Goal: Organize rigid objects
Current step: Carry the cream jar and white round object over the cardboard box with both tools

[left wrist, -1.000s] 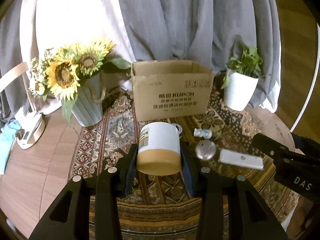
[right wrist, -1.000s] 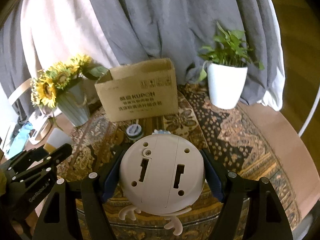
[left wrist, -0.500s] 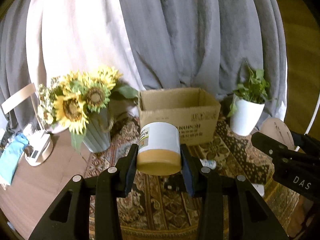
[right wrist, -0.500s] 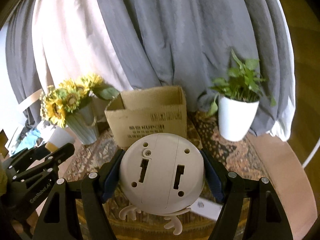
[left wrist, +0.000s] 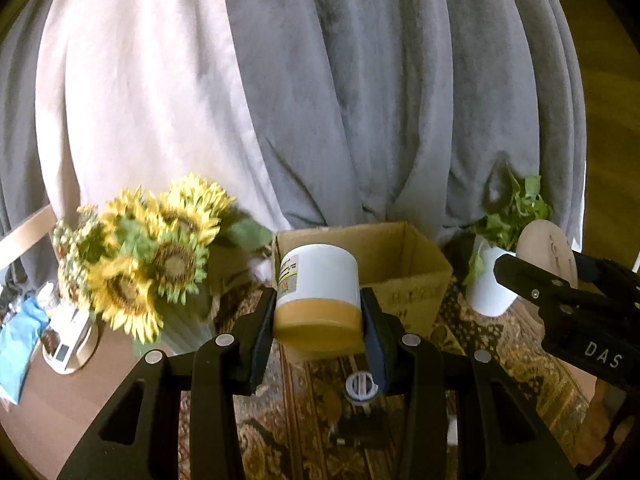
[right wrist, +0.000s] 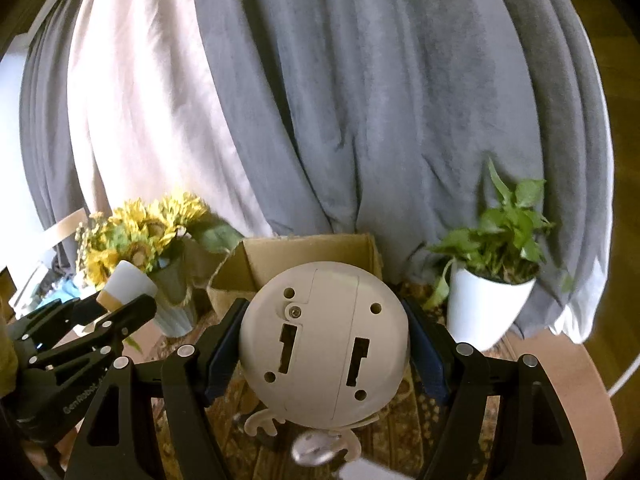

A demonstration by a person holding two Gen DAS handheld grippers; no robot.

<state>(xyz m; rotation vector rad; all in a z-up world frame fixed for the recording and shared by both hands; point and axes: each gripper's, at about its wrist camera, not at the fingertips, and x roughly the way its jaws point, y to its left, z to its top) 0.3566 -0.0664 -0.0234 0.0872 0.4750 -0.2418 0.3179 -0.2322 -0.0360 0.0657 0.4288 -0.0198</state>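
left tongs clamp 1 jar | right tongs clamp 1 round toy | 1 box

The jar hides the cardboard box's front left wall; sunflowers, left of the claw, blur.

Sunflowers in a vase, a potted plant, grey curtains behind.

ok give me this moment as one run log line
left gripper: shut on white jar | right gripper: shut on round white gadget | both in front of open cardboard box | nothing in box yet
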